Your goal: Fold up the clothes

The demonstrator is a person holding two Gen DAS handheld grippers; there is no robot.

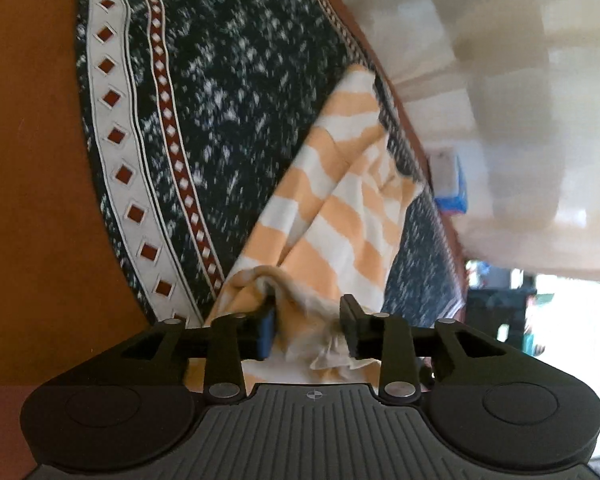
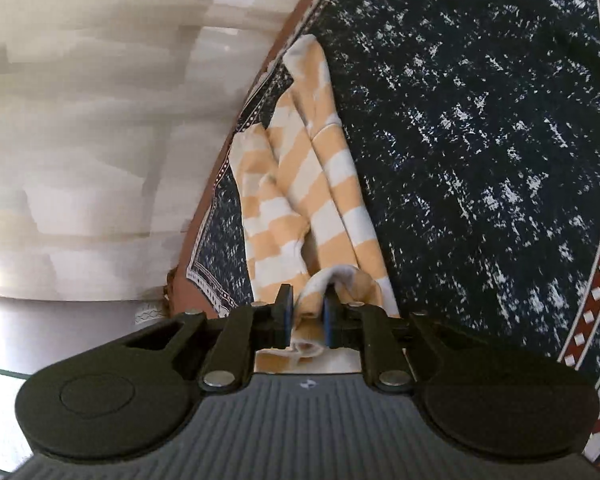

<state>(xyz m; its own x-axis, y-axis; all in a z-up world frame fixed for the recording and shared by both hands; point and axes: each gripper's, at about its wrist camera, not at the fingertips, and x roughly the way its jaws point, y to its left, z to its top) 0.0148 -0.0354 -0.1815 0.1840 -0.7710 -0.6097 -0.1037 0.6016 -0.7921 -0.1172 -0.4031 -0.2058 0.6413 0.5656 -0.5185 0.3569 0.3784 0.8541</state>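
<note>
An orange-and-white striped garment (image 1: 332, 200) lies stretched out on a dark speckled bedspread (image 1: 228, 80). My left gripper (image 1: 308, 328) is shut on a bunched end of the garment, cloth filling the gap between its fingers. In the right wrist view the same striped garment (image 2: 300, 184) runs away from me in long folds near the edge of the bedspread (image 2: 480, 140). My right gripper (image 2: 306, 320) is shut on a rolled edge of the garment's near end. Both held ends are lifted off the surface.
The bedspread has a white border with red diamonds (image 1: 116, 136) and lies over an orange-brown sheet (image 1: 28, 160). A pale tiled floor (image 2: 80, 120) lies beyond the bed edge. A blue-and-white object (image 1: 452, 184) sits by the bed's far edge.
</note>
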